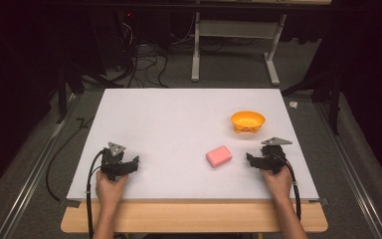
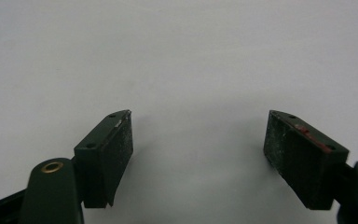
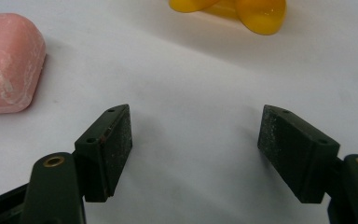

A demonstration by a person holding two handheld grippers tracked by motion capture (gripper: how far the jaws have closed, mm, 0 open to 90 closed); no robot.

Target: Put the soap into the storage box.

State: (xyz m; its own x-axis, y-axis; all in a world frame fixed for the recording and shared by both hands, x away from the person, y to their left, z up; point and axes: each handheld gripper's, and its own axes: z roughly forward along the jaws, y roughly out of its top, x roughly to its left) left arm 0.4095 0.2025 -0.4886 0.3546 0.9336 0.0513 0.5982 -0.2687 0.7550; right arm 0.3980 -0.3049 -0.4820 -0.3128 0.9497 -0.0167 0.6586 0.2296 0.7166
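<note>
The pink soap (image 1: 219, 156) lay on the table (image 1: 179, 124), between both grippers, nearer the right gripper (image 1: 254, 160), below the yellow bowl (image 1: 248, 121). Both grippers (left gripper (image 1: 129, 166) too) gaped empty. It looked stiff, probably slick; gripping its long sides seemed safest.

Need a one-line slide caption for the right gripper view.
Open hand-held gripper facing bare tabletop, pink soap left, yellow bowl ahead.

One pink soap bar (image 1: 219, 156), one orange bowl (image 1: 247, 121), two tongs, left (image 1: 127, 165), right (image 1: 252, 159)
</note>
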